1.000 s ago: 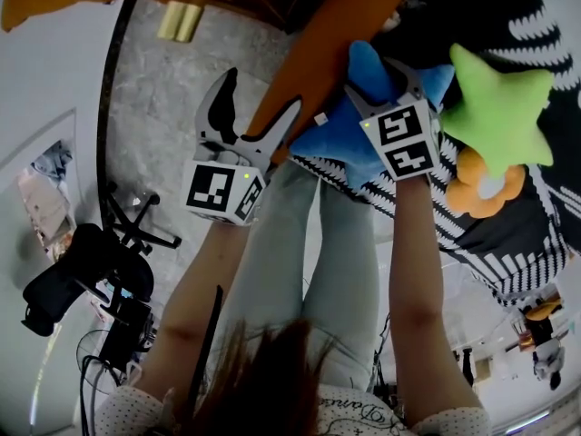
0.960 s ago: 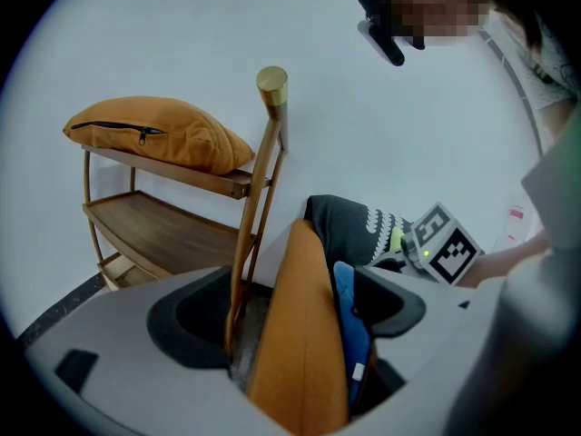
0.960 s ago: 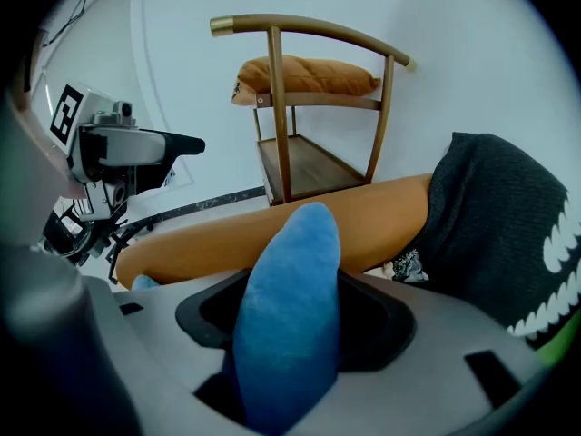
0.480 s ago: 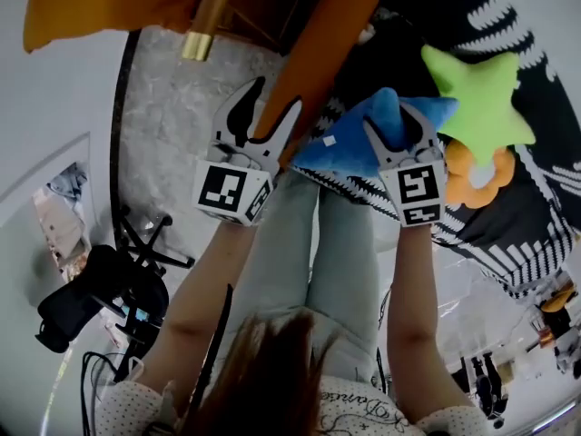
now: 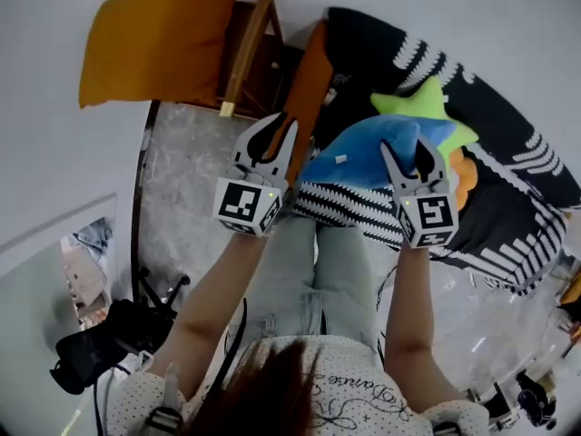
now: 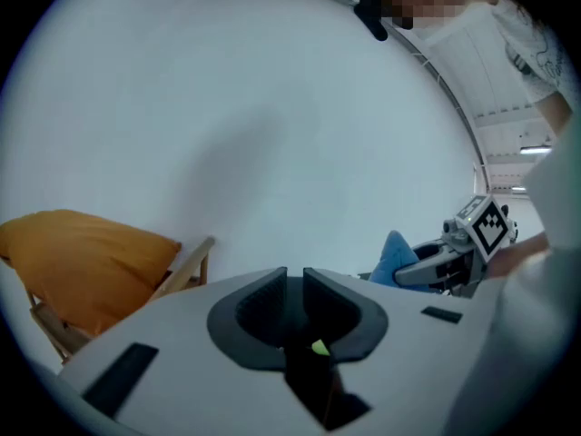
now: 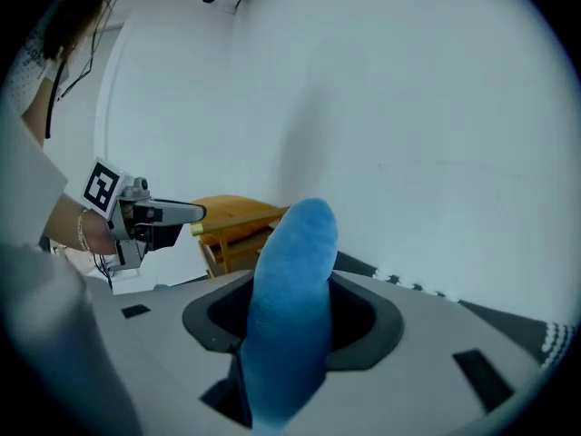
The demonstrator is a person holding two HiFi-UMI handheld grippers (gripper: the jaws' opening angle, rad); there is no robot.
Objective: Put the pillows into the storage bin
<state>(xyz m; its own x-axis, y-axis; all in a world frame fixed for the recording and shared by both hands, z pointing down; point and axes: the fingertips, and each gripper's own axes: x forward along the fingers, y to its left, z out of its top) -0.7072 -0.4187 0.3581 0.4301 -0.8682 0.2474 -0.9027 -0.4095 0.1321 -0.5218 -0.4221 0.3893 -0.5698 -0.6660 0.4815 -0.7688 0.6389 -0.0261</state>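
1. Two grippers are up. There are three pillows by the striped storage bin [image 5: 508,248]: one blue, one green, one orange. One orange cushion [image 5: 154,39] sits on the wooden chair [image 5: 247,48].
2. The right gripper [image 5: 406,155] grips the blue pillow [image 5: 359,157]. Its jaws have just been closing on it, and the pillow stands up between the pads.
3. The blue pillow is held in the air in front of the bin's striped wall, fanning out toward the left gripper [image 5: 277,130].
4. The left gripper is empty. Its jaws have just been closing and only a narrow slit is left between them.
5. The blue pillow is plush, with rounded points and a small white tag.
6. The green star pillow [image 5: 422,105] and the orange pillow [image 5: 461,178] lie against the bin, behind the blue one.
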